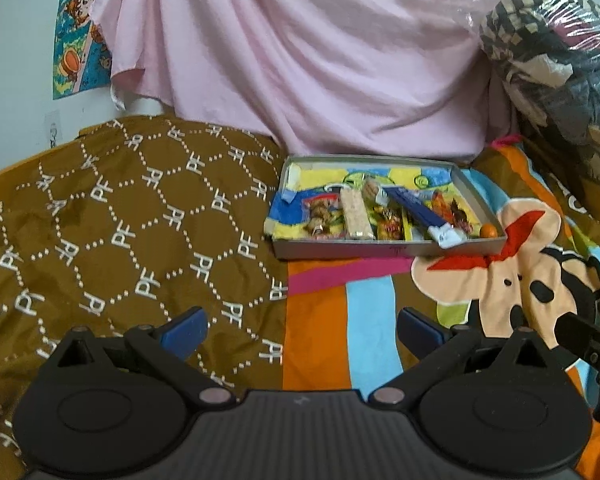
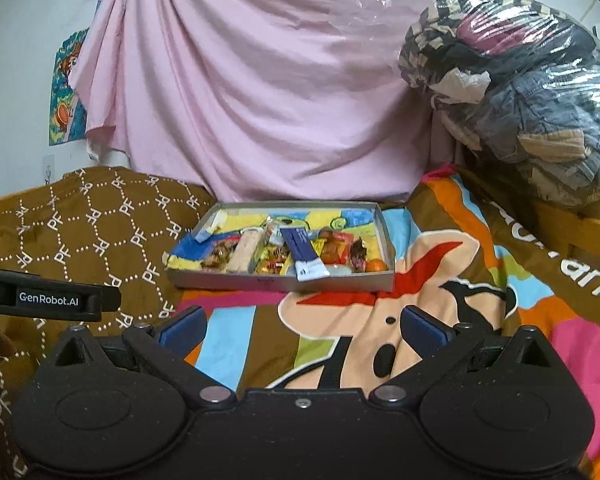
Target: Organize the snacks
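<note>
Hovering over the bed: both tools sit low and back, nothing between their fingers. Left tool [image 1: 302, 330] has jaws apart, over the seam where the brown quilt [image 1: 120, 220] meets the striped blanket [image 1: 364, 320]. Right tool [image 2: 304, 330] also has jaws apart, over the blanket's cartoon print.

Tray [image 2: 284, 282] lies flat on the blanket, ahead of both tools and well apart from them; from the left tool it is ahead and slightly right, from the right tool nearly dead ahead. Snacks lie side by side in its near half: a blue packet [image 2: 302, 250] whose white end overhangs the near rim, a pale bar [image 2: 246, 252], several coloured wrappers, and an orange ball [image 2: 376, 266] in the near right corner.

Pink sheet [image 2: 260, 100] hangs behind the tray. Bagged clothes [image 2: 520, 92] sit at the far right.
</note>
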Motion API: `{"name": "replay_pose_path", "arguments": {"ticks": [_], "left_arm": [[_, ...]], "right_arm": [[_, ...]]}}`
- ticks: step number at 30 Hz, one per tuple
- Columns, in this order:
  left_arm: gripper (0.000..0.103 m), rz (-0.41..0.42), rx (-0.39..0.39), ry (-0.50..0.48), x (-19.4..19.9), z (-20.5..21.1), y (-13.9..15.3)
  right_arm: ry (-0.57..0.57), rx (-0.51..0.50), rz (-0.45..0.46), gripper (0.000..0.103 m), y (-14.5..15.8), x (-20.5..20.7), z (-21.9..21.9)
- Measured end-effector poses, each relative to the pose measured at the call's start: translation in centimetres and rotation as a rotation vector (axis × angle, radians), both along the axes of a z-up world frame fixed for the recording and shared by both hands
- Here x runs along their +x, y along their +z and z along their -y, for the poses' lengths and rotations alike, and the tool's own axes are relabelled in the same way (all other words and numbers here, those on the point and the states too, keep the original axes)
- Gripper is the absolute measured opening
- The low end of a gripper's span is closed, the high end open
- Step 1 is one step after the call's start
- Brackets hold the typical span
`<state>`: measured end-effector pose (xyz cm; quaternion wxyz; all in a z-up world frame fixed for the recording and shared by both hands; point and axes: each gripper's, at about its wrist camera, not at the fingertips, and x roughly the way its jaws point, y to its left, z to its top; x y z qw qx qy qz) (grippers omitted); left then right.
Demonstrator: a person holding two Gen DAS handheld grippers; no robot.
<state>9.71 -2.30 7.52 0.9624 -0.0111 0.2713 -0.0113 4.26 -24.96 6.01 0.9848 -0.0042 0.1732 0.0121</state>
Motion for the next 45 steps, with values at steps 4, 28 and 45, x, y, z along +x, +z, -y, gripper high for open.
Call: {"name": "replay_pose_path", "arguments": {"ticks": [4, 28, 45], "left_arm": [[0.103, -0.018, 0.02, -0.007, -0.1, 0.3, -1.1], [0.103, -0.073, 0.026, -0.023, 0.0, 0.3, -4.0], [0.103, -0.064, 0.025, -0.024, -0.1, 0.4, -3.8]], "right_arm": [[-0.004, 0.004, -0.015, 0.102, -0.8, 0.2, 0.2], [0.006, -0.005, -0.086, 0.102, -3.7, 1.6, 0.1], [0.004, -0.005, -0.085, 0.102, -3.8, 1.6, 0.2]]}}
